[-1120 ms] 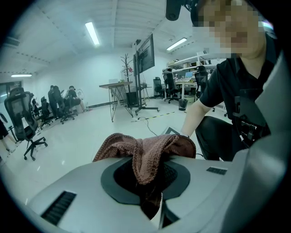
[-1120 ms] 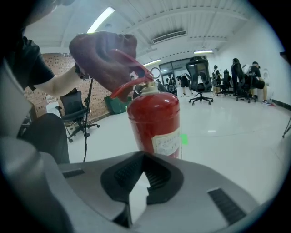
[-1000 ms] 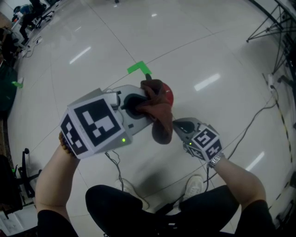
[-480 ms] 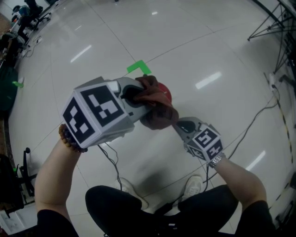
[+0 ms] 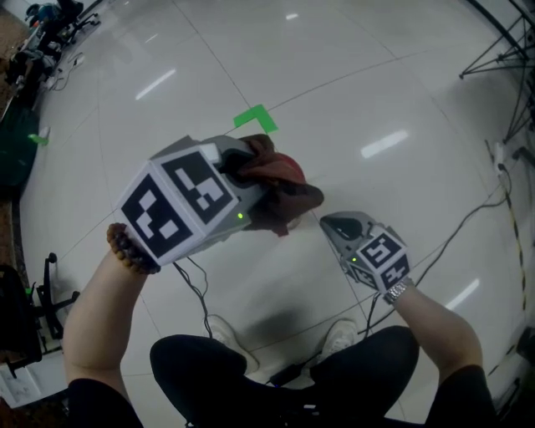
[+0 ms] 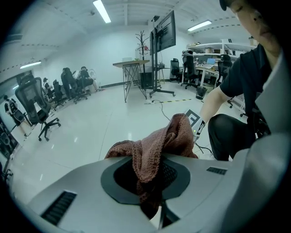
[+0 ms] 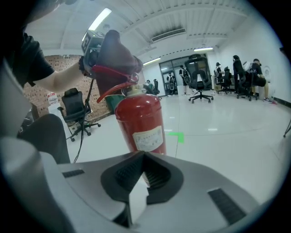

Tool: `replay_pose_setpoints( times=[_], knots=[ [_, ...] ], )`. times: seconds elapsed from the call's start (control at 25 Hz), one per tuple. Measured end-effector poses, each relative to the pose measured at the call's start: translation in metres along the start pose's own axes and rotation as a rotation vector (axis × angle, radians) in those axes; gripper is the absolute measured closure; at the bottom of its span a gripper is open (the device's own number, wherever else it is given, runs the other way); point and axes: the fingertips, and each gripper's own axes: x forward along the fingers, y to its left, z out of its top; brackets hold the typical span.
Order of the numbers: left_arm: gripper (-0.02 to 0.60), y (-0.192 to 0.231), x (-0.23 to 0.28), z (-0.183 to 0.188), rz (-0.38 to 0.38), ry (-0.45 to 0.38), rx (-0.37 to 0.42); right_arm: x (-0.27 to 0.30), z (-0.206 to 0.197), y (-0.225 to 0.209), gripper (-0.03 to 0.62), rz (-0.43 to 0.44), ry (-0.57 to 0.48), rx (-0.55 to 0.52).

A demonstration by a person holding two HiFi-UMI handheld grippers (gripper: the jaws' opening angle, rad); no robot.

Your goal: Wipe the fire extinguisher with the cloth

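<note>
While the left gripper [image 6: 151,182] grasps one cloth [image 6: 157,145] atop one fire extinguisher [image 7: 138,120], the right gripper [image 7: 138,182] has fingers [image 7: 157,175] clenched empty.

This is a big open-plan office or lab hall. A glossy white tiled floor [image 5: 351,75] spreads wide, with green tape [image 5: 255,119] marking a spot at twelve o'clock. Black swivel chairs [image 6: 32,107] line the wall at nine o'clock. A screen on a stand [image 6: 166,32] and desks [image 6: 213,61] stand at one o'clock. Strip lights [image 6: 102,11] run overhead and cables [image 5: 468,226] trail at three.
</note>
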Motion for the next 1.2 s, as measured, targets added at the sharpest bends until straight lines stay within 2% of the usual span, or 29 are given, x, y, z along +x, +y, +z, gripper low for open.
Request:
replay_pose_setpoints(
  times=[0.32, 0.72, 0.96, 1.2],
  knots=[
    [0.535, 0.023, 0.014, 0.0, 0.045, 0.076, -0.08, -0.011, 0.018, -0.022, 0.571, 0.047, 0.007, -0.048],
    [0.535, 0.049, 0.038, -0.002, 0.126, 0.195, -0.128, -0.016, 0.035, -0.047, 0.572, 0.121, 0.001, -0.082],
    [0.535, 0.052, 0.043, -0.009, 0.11, 0.254, -0.198, -0.014, 0.049, -0.05, 0.572, 0.16, -0.011, -0.115],
    [0.535, 0.064, 0.046, -0.02, 0.061, 0.264, -0.2, 0.002, 0.057, -0.05, 0.571, 0.145, 0.001, -0.129]
  ],
)
